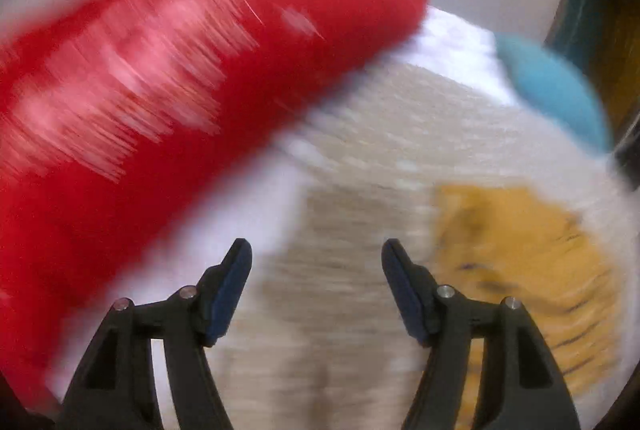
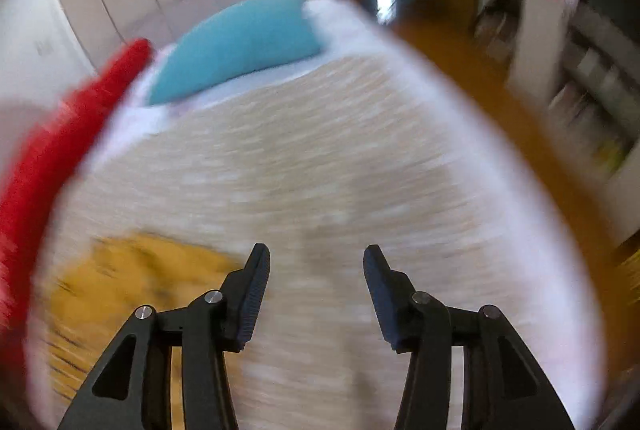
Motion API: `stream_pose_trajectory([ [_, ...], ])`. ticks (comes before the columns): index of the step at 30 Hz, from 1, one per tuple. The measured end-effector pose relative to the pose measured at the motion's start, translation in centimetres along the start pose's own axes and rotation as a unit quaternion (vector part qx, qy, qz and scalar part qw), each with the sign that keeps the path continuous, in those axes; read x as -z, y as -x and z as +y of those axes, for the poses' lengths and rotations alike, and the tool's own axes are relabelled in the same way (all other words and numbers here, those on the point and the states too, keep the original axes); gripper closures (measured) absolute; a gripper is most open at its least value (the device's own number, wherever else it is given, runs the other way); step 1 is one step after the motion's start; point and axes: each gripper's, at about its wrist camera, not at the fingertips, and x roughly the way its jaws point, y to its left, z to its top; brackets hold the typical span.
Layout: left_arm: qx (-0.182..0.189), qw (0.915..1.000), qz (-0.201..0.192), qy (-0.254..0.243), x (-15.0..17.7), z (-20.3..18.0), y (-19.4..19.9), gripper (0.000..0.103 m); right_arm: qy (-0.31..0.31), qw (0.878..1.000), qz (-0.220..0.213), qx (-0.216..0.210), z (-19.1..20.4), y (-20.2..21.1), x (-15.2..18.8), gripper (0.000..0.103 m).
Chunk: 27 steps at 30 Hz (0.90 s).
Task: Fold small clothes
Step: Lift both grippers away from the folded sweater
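A small yellow garment with dark stripes (image 1: 520, 270) lies on the beige bed cover (image 1: 360, 158), to the right of my left gripper (image 1: 316, 250). It also shows in the right wrist view (image 2: 132, 282), to the left of my right gripper (image 2: 316, 254). Both grippers are open and empty, held above the bed. Both views are blurred by motion.
A large red cushion (image 1: 160, 78) lies along the bed's left side, also seen in the right wrist view (image 2: 60, 150). A blue pillow (image 2: 240, 42) lies at the far end. A white sheet edge (image 2: 500, 158) borders the bed; shelves (image 2: 592, 90) stand at right over an orange floor.
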Motion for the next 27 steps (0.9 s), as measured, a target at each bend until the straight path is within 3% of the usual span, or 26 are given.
stream_pose_trajectory([
  [1,-0.071,0.9961,-0.034,-0.040,0.1,0.7,1.9,0.035,0.033,0.998,-0.010,0.060,-1.2,1.9,-0.1,0.049],
  [3,-0.155,0.9815,-0.075,-0.084,0.1,1.2,4.1,0.026,0.102,0.978,-0.031,0.177,-3.1,5.5,0.1,0.042],
  [4,-0.186,0.9730,-0.093,-0.100,0.4,1.9,5.5,0.018,0.124,0.970,-0.036,0.206,-3.5,6.6,0.3,0.039],
  [5,-0.188,0.9719,-0.097,-0.103,0.5,2.5,6.3,0.015,0.148,0.960,-0.045,0.232,-4.0,8.1,0.8,0.035],
  [6,-0.170,0.9759,-0.094,-0.099,0.8,3.1,7.1,0.015,0.154,0.959,-0.049,0.233,-4.4,9.0,1.1,0.032],
  [10,-0.052,0.9957,-0.059,-0.050,2.5,2.9,7.4,0.014,0.125,0.984,-0.030,0.127,-4.6,9.9,4.1,0.028],
  [13,0.037,0.9990,-0.008,-0.022,4.8,0.4,5.1,0.014,0.066,0.998,0.003,-0.001,-3.0,6.7,7.0,0.028],
  [15,0.101,0.9947,0.022,-0.004,6.3,-1.4,3.4,0.014,0.014,0.994,0.032,-0.105,-2.1,4.1,9.6,0.028],
  [17,0.163,0.9852,0.050,0.020,7.7,-3.0,1.5,0.014,-0.019,0.982,0.054,-0.180,-1.2,2.1,11.8,0.028],
  [19,0.223,0.9707,0.076,0.048,9.0,-4.2,-0.5,0.014,-0.039,0.971,0.068,-0.227,0.0,0.4,13.6,0.028],
  [23,0.282,0.9503,0.114,0.066,11.0,-6.5,-3.0,0.014,-0.042,0.956,0.081,-0.279,3.2,-2.9,15.5,0.028],
  [27,0.296,0.9489,0.098,0.051,11.3,-8.6,-3.8,0.004,-0.043,0.951,0.072,-0.299,5.3,-4.1,15.5,0.026],
])
